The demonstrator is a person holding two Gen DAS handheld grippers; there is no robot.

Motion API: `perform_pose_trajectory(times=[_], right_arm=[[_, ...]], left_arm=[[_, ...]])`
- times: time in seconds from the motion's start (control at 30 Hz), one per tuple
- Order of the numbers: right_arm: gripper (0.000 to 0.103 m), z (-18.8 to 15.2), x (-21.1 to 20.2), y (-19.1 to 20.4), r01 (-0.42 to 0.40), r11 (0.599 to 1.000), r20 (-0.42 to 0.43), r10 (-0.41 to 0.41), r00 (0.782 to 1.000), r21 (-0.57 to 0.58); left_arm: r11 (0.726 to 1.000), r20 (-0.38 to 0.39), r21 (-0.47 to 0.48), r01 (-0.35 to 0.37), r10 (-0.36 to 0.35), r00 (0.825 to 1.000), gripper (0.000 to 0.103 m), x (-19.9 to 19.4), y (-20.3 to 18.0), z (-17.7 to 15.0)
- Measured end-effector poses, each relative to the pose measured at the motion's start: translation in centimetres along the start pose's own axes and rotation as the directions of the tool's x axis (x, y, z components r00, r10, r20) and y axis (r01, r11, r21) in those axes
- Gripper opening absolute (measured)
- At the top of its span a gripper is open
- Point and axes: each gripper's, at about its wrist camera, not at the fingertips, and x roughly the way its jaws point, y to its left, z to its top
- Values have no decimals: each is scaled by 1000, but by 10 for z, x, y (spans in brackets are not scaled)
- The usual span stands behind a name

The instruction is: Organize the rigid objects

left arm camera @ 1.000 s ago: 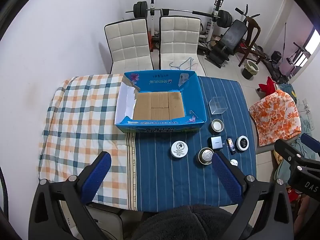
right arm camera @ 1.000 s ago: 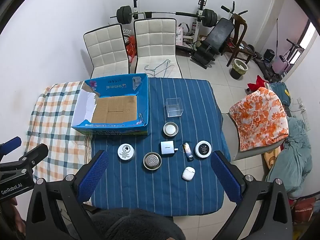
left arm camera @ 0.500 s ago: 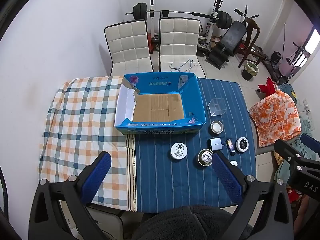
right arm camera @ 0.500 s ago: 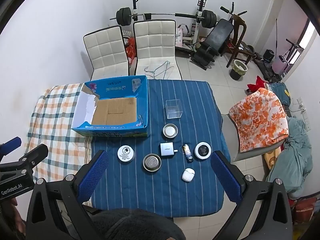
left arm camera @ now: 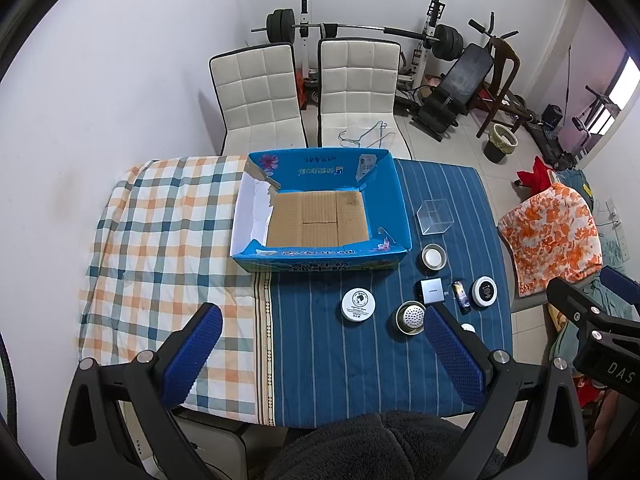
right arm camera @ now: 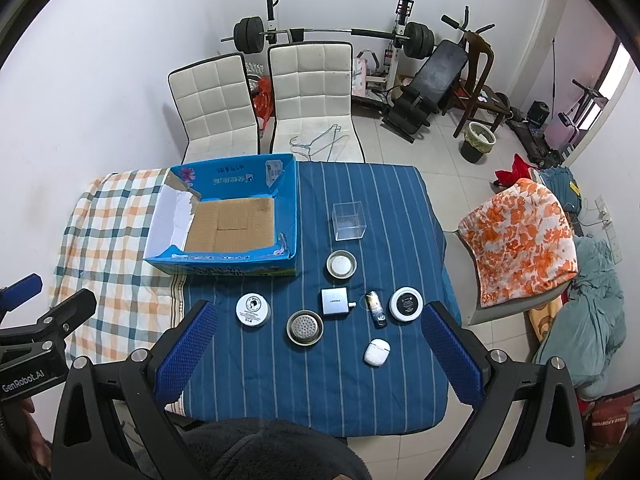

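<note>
An open blue cardboard box [left arm camera: 320,252] [right arm camera: 224,266] with a bare brown floor stands mid-table. On the blue striped cloth to its right lie a white round tin [right arm camera: 253,310], a metal strainer cup [right arm camera: 304,327], a silver charger block [right arm camera: 335,301], a small dark bottle [right arm camera: 376,307], a black-and-white round case [right arm camera: 405,304], a white earbud case [right arm camera: 376,352], a metal dish [right arm camera: 341,265] and a clear plastic box [right arm camera: 349,221]. My left gripper [left arm camera: 320,344] and right gripper [right arm camera: 318,340] are open, empty and high above the table's near edge.
A checked cloth [left arm camera: 168,240] covers the table's left half. Two white chairs [left arm camera: 308,92] stand behind the table. Gym gear [right arm camera: 420,72] fills the back. A chair with an orange floral cover [right arm camera: 520,236] stands to the right.
Both views have pulled back and up slightly, so the table looks a little smaller. Nothing on the table has moved and both grippers stay open.
</note>
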Motion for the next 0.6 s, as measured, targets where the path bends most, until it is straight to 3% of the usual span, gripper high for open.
perform_pose_trajectory(times=[0.37, 0.6], right_arm=[[103, 1, -1, 2, -3, 1000, 4, 3, 1000, 2], [103, 6, -5, 3, -6, 1000, 6, 6, 1000, 2]], left_arm=[[1000, 7, 3, -5, 5, 1000, 103, -5, 4, 21], [1000, 12, 1, -5, 5, 1000, 103, -5, 4, 16]])
